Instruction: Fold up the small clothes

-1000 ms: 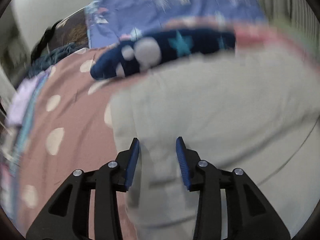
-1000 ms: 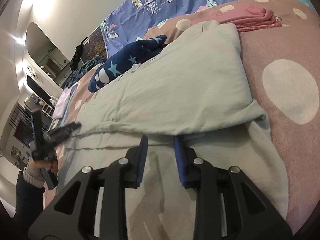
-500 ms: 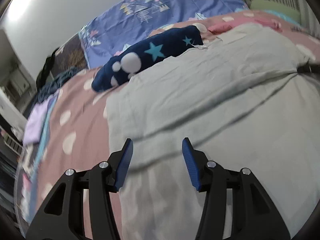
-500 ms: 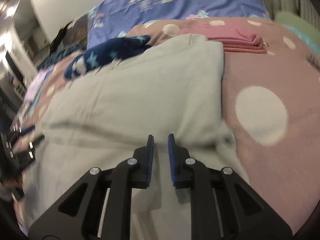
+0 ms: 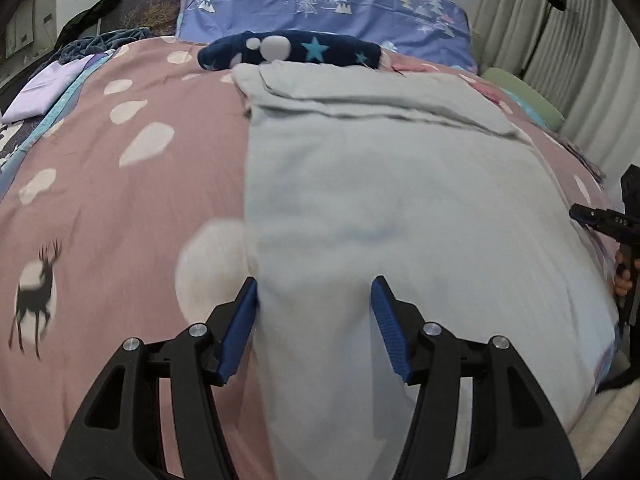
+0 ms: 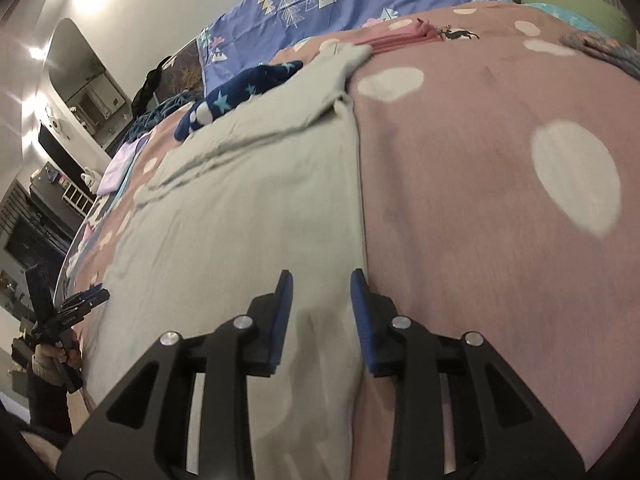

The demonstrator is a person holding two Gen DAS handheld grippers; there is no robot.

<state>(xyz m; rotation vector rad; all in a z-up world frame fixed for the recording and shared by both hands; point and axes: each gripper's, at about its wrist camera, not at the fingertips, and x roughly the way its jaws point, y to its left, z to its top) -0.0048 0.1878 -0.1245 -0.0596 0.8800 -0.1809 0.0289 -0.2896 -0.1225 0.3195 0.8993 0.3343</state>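
Now both claws just opening, nothing pinched: left claw [image 5: 314,330] over grey garment's [image 5: 392,208] left edge, right claw [image 6: 320,316] over its right edge, on pink bed [image 6: 500,184].

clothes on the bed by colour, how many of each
grey: 1, the grey garment spread flat
navy with stars: 1, the navy star garment
pink: 1, the pink folded garment
lilac: 1, the lilac folded piece
total: 4
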